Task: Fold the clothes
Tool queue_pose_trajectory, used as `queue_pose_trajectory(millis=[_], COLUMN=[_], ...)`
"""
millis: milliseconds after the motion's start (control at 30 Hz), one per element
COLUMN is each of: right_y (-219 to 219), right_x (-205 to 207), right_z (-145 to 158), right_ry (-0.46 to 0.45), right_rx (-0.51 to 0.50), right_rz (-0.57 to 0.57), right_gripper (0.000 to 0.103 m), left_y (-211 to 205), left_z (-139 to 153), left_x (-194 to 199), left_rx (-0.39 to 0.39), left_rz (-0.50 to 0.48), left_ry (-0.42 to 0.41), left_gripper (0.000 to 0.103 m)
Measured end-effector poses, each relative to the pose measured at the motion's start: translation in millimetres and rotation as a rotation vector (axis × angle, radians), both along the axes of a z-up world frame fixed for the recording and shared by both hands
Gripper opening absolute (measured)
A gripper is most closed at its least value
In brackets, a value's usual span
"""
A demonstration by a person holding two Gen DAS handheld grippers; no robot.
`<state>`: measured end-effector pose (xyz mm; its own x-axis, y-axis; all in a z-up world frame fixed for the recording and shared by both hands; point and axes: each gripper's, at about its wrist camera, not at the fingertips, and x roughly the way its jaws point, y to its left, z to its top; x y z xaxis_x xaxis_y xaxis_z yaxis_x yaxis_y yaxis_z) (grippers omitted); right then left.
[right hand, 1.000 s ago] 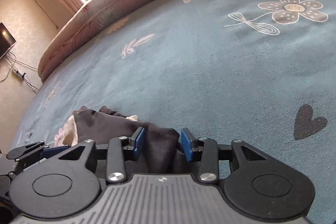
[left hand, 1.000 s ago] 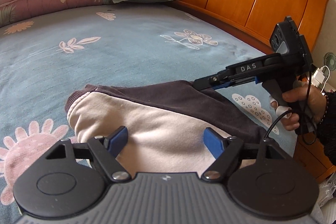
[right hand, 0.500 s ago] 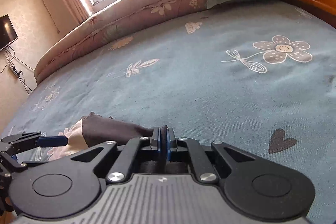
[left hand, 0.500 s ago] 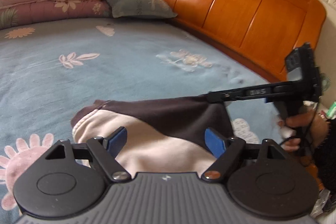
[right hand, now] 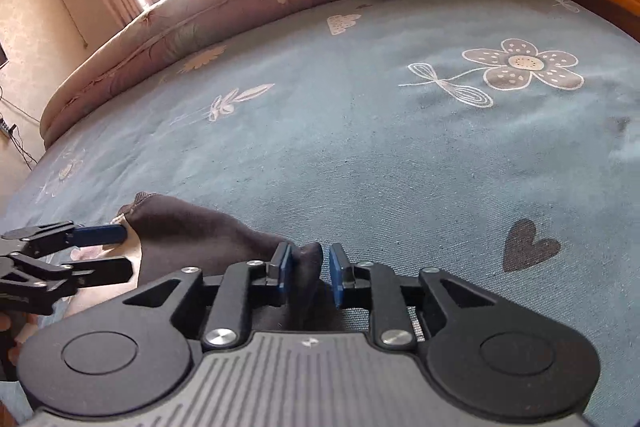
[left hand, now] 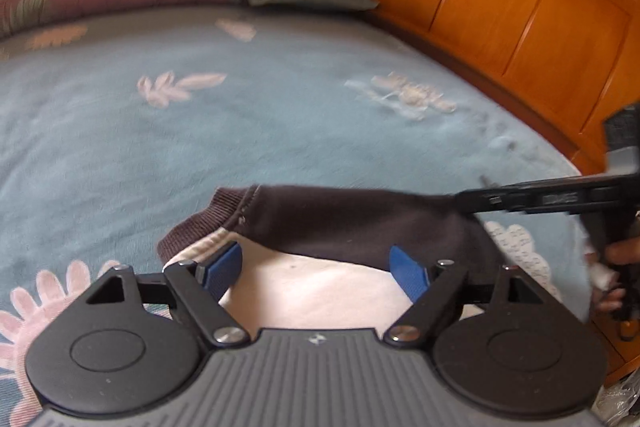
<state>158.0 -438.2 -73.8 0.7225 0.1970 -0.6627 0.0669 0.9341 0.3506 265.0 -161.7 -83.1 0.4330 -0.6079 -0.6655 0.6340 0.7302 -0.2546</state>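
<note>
Clothes lie on the blue bed (right hand: 360, 147); one garment (left hand: 344, 223), a soft top, is dark brown on the outside and cream inside, with a ribbed brown edge; it sits bunched near the bed's front edge. The left claw (left hand: 316, 273) is spread wide over the cream part, and its blue pads do not squeeze it. The right claw (right hand: 307, 275) is narrow; it has just been opening, and a brown fold stands between its pads, which look a little apart from the cloth.
</note>
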Motion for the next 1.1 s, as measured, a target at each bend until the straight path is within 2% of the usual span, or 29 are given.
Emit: queue_pose_trajectory(millis=[67, 200, 300, 333, 433, 467, 567, 667, 733, 833, 933, 1000, 1100], right_y=[-1.5, 2.5, 23.2, 33.4, 61.6, 65.9, 62.7, 55.5, 57.7, 73.4, 98.9, 112.6, 122.1], right_x=[-8.4, -27.7, -34.1, -34.0, -34.1, -34.8, -49.4, -69.0, -84.1, -100.0, -101.8, -94.8, -80.9], right_z=[7.4, 27.6, 34.4, 32.1, 17.9, 10.8, 1.6, 9.3, 19.5, 38.8, 51.5, 50.1, 32.0], right_ry=[-0.008, -0.043, -0.048, -0.038, 0.024, 0.053, 0.066, 0.074, 0.053, -0.007, -0.058, -0.073, -0.051], right_rx=[0.014, 0.018, 0.049, 0.045, -0.014, -0.035, -0.064, -0.072, -0.087, -0.112, -0.126, -0.112, -0.097], right_rz=[-0.002, 0.044, 0.173, 0.210, 0.280, 0.279, 0.241, 0.185, 0.181, 0.227, 0.290, 0.319, 0.302], right_gripper=[0.036, 0.044, 0.060, 0.062, 0.062, 0.062, 0.064, 0.064, 0.064, 0.070, 0.076, 0.081, 0.084], left_y=[1.0, 9.8, 15.6, 17.5, 25.2, 27.7, 29.1, 15.4, 10.9, 20.9, 37.0, 48.6, 65.2], left_z=[-0.9, 22.2, 35.4, 39.2, 45.7, 46.6, 40.9, 20.6, 23.6, 45.0, 63.4, 68.2, 66.4], left_x=[4.8, -10.5, -27.4, -33.6, -53.9, -61.0, -78.0, -85.5, -94.5, -102.5, -110.7, -115.9, -125.8], left_rx=[-0.013, -0.036, 0.007, 0.024, 0.003, -0.021, -0.070, 0.013, 0.056, 0.018, 0.056, 0.096, 0.160], left_rz=[0.020, 0.004, -0.006, -0.007, -0.003, 0.000, 0.001, -0.009, -0.004, 0.023, 0.102, 0.149, 0.198], left_ry=[0.015, -0.030, -0.039, -0.036, -0.001, 0.016, 0.073, 0.135, 0.092, 0.073, 0.043, 0.031, 0.029], left_gripper=[0.079, 0.081, 0.081, 0.081, 0.081, 0.081, 0.081, 0.081, 0.081, 0.082, 0.085, 0.086, 0.087])
